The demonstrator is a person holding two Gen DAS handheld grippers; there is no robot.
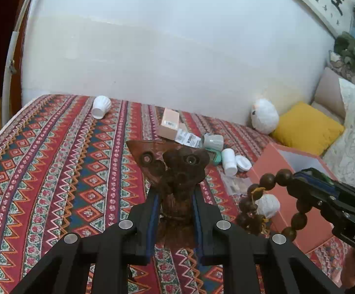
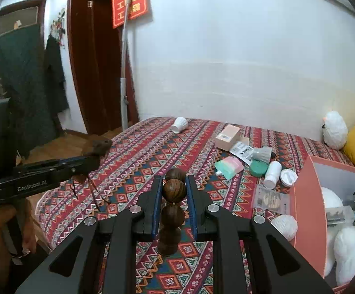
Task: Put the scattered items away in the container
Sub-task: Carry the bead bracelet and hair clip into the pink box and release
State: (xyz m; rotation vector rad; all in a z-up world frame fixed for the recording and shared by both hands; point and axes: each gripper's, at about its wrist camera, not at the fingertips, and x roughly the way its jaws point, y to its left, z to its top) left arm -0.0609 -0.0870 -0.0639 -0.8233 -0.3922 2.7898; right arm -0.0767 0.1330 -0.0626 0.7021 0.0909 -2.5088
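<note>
Clearly both grippers are loaded, so the carrying step is in hand. The left gripper (image 1: 175, 203) has its fingers closed narrow on a dark carved wooden piece (image 1: 170, 161), which stands up between them above the patterned bedspread (image 1: 55, 159). The right gripper (image 2: 175, 196) is pinched on one bead of a string of brown wooden beads (image 2: 173, 191); the rest of the string hangs below it in a loop.

The pink box (image 2: 307, 210) stands at the right, near the right gripper, with its mouth open, and white bundles (image 2: 349, 247) already lie inside. Other scattered items are on the bedspread: a white paper cup (image 2: 179, 124), a beige carton (image 2: 227, 137), a pastel pouch (image 2: 229, 167), a green round tin (image 2: 259, 168) and a white bottle (image 2: 272, 174).

I judge the next move is to bring each load over the box wall and open the fingers only when it is clear of the rim. The hanging loop may catch on that wall. The bedspread at the left is free, but the box is already rather full
</note>
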